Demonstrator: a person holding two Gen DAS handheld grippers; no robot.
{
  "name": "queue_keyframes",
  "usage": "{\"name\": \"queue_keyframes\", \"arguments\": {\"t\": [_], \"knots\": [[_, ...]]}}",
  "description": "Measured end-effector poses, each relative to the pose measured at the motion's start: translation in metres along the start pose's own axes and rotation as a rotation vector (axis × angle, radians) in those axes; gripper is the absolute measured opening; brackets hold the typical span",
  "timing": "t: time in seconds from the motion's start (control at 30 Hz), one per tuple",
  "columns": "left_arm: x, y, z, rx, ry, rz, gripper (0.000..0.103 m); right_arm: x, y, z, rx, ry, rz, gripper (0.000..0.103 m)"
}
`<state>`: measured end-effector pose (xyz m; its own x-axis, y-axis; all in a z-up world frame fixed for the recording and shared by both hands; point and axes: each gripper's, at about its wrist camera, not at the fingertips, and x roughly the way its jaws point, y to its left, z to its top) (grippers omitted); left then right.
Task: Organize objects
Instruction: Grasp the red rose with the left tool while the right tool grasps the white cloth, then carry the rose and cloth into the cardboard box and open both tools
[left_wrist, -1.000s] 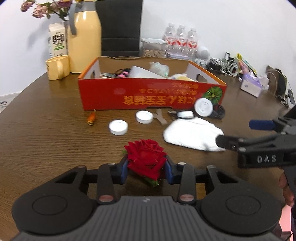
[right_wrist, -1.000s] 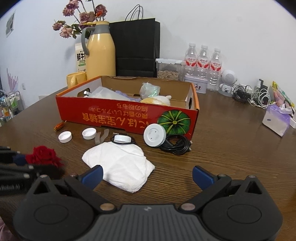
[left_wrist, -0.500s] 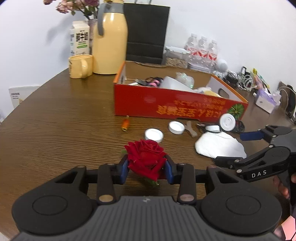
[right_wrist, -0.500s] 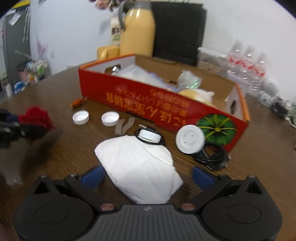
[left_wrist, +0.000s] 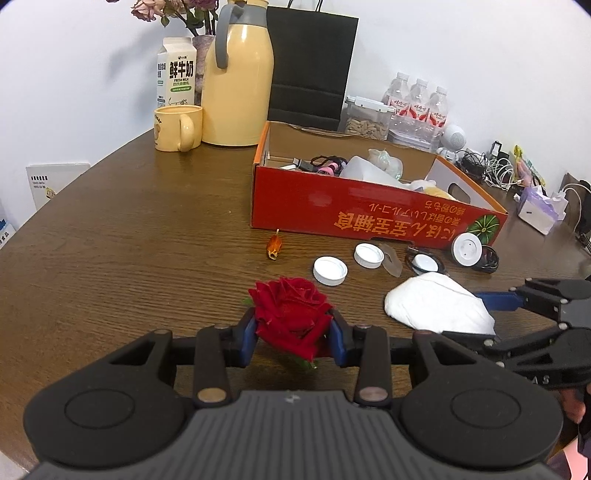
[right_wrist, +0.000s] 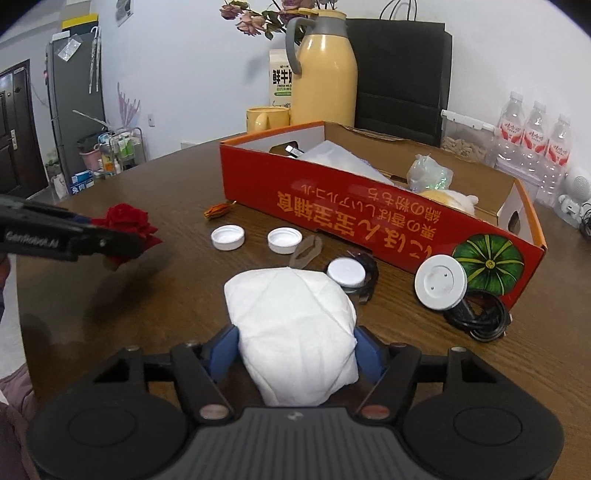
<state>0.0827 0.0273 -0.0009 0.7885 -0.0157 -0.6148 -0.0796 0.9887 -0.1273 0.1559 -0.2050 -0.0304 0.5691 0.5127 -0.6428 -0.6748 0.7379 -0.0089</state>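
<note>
A red rose (left_wrist: 291, 314) sits between the blue pads of my left gripper (left_wrist: 291, 332), which is shut on it just above the brown table (left_wrist: 129, 240). From the right wrist view the rose (right_wrist: 125, 221) and left gripper (right_wrist: 92, 240) are at the far left. A white cloth bundle (right_wrist: 295, 325) lies on the table between the fingers of my right gripper (right_wrist: 295, 350). Its jaws are closing and the pads touch the bundle's sides. The left wrist view shows the bundle (left_wrist: 436, 306) and right gripper (left_wrist: 480, 319) at the right.
A red cardboard box (left_wrist: 369, 218) with several items stands behind. In front of it lie two white caps (left_wrist: 330, 270), a white disc (left_wrist: 467, 249), a black cable (right_wrist: 476, 317) and an orange scrap (left_wrist: 274, 247). A mug (left_wrist: 177, 127), thermos (left_wrist: 236, 74) and bottles (left_wrist: 417, 99) stand at the back.
My right gripper moved forward over the white bundle and its jaws narrowed from wide open onto the bundle's sides. My left gripper shifted left with the rose still held.
</note>
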Motion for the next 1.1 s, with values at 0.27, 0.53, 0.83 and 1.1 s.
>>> {"name": "queue_keyframes", "arguments": {"t": [0.27, 0.53, 0.83, 1.1], "knots": [[-0.005, -0.001, 0.001, 0.004, -0.017, -0.007, 0.039, -0.013, 0.004, -0.006, 0.020, -0.026, -0.013, 0.063], [-0.006, -0.008, 0.006, 0.015, -0.031, -0.022, 0.039, -0.013, 0.005, -0.003, 0.018, -0.024, -0.013, 0.063], [-0.003, -0.006, 0.005, 0.006, -0.024, -0.016, 0.039, 0.000, 0.007, -0.009, 0.030, -0.016, 0.004, 0.090], [-0.004, -0.004, 0.006, 0.005, -0.030, -0.016, 0.039, -0.008, 0.014, -0.006, 0.011, -0.058, 0.007, 0.060]]}}
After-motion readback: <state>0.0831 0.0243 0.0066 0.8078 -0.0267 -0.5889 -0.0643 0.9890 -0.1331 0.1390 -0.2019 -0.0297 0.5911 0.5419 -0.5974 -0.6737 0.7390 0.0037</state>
